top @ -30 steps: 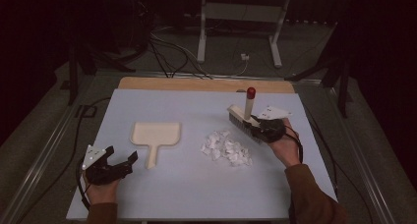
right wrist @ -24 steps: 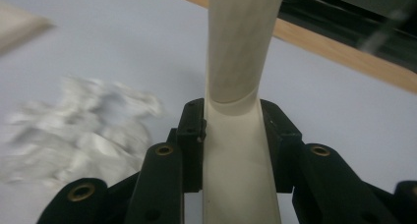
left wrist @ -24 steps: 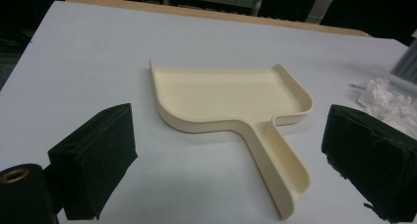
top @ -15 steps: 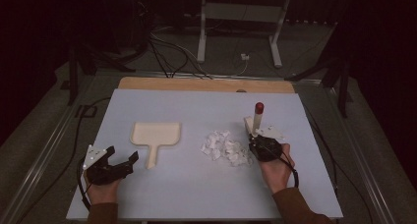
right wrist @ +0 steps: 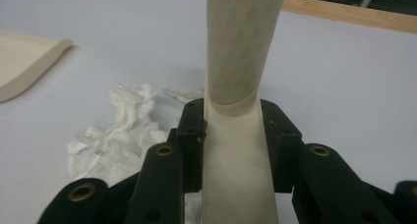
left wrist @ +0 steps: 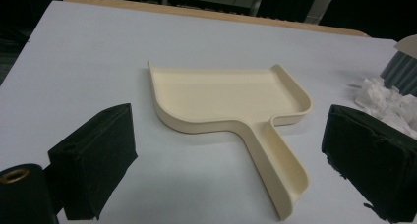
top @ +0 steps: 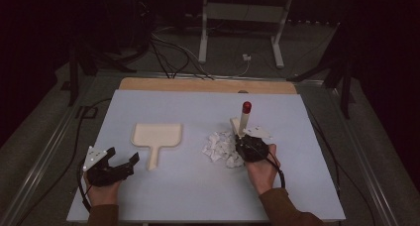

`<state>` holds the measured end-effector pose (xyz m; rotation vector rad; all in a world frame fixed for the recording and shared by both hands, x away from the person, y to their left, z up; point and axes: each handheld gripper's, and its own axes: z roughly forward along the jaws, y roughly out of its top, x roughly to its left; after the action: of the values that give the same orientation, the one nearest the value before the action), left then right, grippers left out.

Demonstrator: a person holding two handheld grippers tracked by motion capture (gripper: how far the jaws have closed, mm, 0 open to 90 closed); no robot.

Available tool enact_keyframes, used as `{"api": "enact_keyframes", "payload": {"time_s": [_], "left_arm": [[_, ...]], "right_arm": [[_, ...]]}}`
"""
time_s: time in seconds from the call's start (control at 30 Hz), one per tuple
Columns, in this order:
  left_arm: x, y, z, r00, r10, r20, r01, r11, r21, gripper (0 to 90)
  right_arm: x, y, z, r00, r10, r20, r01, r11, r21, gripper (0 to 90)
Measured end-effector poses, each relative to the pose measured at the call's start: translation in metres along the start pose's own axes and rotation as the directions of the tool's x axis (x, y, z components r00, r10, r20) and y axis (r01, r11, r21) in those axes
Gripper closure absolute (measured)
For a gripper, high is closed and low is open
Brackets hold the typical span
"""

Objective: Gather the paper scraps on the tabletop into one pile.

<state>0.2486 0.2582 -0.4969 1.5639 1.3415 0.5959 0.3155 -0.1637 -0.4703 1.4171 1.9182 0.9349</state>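
Pale table [top: 198,196], right claw [top: 246,141] clamping brush [top: 243,118] now beside paper scraps [top: 220,147], left claw [top: 124,162] unmoved, open.

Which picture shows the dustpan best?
The left gripper view: the cream dustpan lies whole and close, tray and handle clear. The high view shows the whole dustpan too, but small. The right gripper view catches just one corner.

Dustpan [left wrist: 231,98] between open tool jaws, untouched.
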Motion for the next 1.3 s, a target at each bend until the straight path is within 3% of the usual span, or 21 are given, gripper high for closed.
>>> {"api": "enact_keyframes", "payload": {"time_s": [0.23,0.4,0.57,0.63,1.0,1.13,1.3], "left_arm": [[0.0,0.0,0.0,1.0,-0.002,0.0,0.002,1.0,-0.001,7.0],[0.0,0.0,0.0,1.0,-0.002,0.0,0.002,1.0,-0.001,7.0],[0.001,0.0,-0.001,1.0,-0.002,0.0,0.002,1.0,-0.002,7.0],[0.001,0.0,-0.001,1.0,-0.001,0.0,0.001,1.0,-0.002,6.9],[0.0,0.0,-0.001,1.0,-0.002,0.0,0.002,1.0,-0.002,6.9],[0.0,0.0,0.0,1.0,-0.003,0.0,0.003,1.0,-0.002,6.9],[-0.001,0.0,0.0,1.0,-0.001,0.001,0.001,1.0,-0.001,6.9]], "right_arm": [[-0.005,0.003,-0.004,0.9998,0.021,-0.006,-0.021,1.0,-0.022,67.5],[-0.019,0.006,-0.01,0.9992,0.038,0.008,-0.038,0.998,-0.045,67.5],[-0.038,0.007,-0.011,0.999,0.044,0.006,-0.043,0.999,-0.029,67.5],[-0.046,0.006,-0.011,0.9994,0.035,-0.001,-0.035,0.999,-0.015,67.5],[-0.094,-0.001,-0.018,0.9954,-0.059,0.075,0.058,0.998,0.017,67.5],[-0.113,-0.003,-0.018,0.9976,-0.053,0.044,0.052,0.998,0.034,67.4],[-0.125,-0.007,-0.016,0.9988,-0.048,-0.001,0.048,0.996,0.074,67.1]]}}
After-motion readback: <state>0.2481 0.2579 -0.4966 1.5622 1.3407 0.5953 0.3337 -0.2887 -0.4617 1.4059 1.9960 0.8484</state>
